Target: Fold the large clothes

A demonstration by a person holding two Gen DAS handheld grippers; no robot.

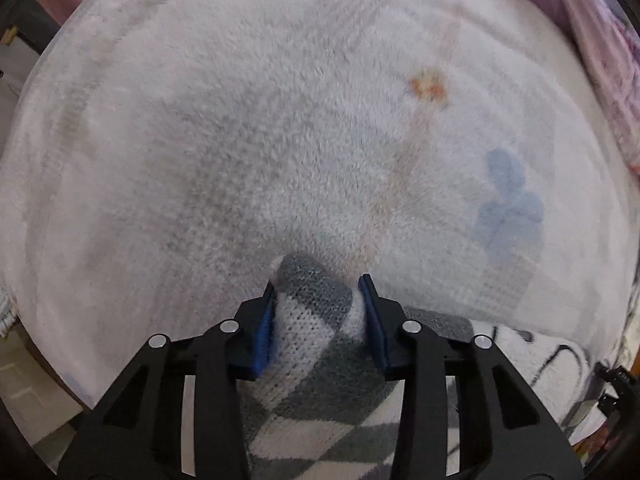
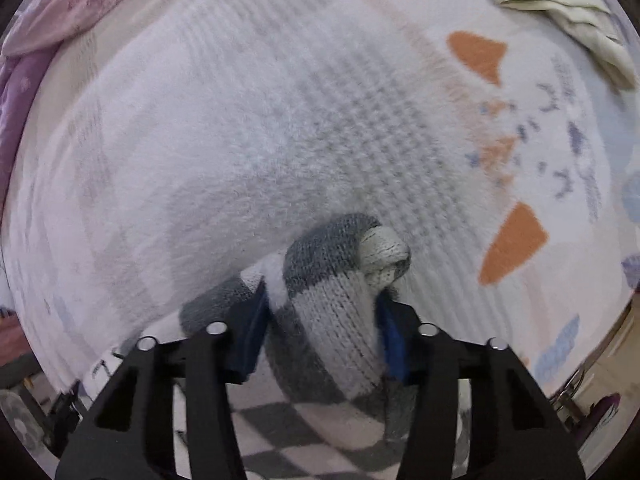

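A grey and white checkered knit garment (image 1: 316, 344) is bunched between the blue pads of my left gripper (image 1: 318, 286), which is shut on it. The same knit garment (image 2: 336, 312) is pinched as a thick fold in my right gripper (image 2: 324, 300), also shut on it. The rest of the garment hangs below both grippers, with its checker pattern showing at the bottom of the right wrist view (image 2: 280, 432). Both grippers are held over a fluffy white blanket (image 1: 260, 152) that fills both views (image 2: 224, 152).
The white blanket carries orange patches (image 2: 514, 240) and blue prints (image 1: 508, 200). Pink and purple bedding (image 1: 592, 40) lies along the far right in the left view and far left in the right view (image 2: 36, 40). A cream cloth (image 2: 560, 4) lies at top right.
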